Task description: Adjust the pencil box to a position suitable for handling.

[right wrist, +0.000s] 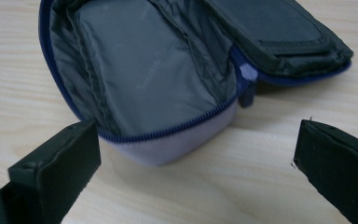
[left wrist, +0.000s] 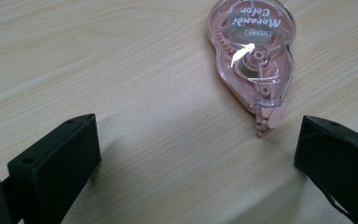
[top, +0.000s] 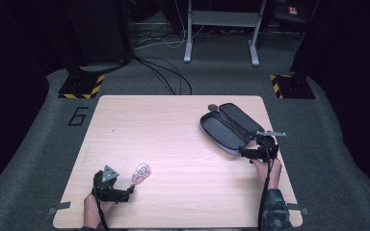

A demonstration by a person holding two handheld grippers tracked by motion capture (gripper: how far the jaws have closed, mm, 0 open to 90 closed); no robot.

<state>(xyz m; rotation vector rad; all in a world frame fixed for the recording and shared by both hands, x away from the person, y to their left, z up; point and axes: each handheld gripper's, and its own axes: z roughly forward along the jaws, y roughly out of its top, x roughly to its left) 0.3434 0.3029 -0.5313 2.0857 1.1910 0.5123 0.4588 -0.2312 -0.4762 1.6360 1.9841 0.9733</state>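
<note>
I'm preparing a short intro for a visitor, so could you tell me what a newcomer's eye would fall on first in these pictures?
The open pencil case stands out first: dark, unzipped and spread flat at the table's far right, with the open right claw just at its near end. Next comes the small pink correction tape lying near the front left edge, with the open left claw right beside it, not yet gripping.

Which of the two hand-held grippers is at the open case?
The right hand-held gripper, jaws apart at the open grey zip pencil case; the left hand-held gripper faces the pink clear-shelled correction tape dispenser.
</note>
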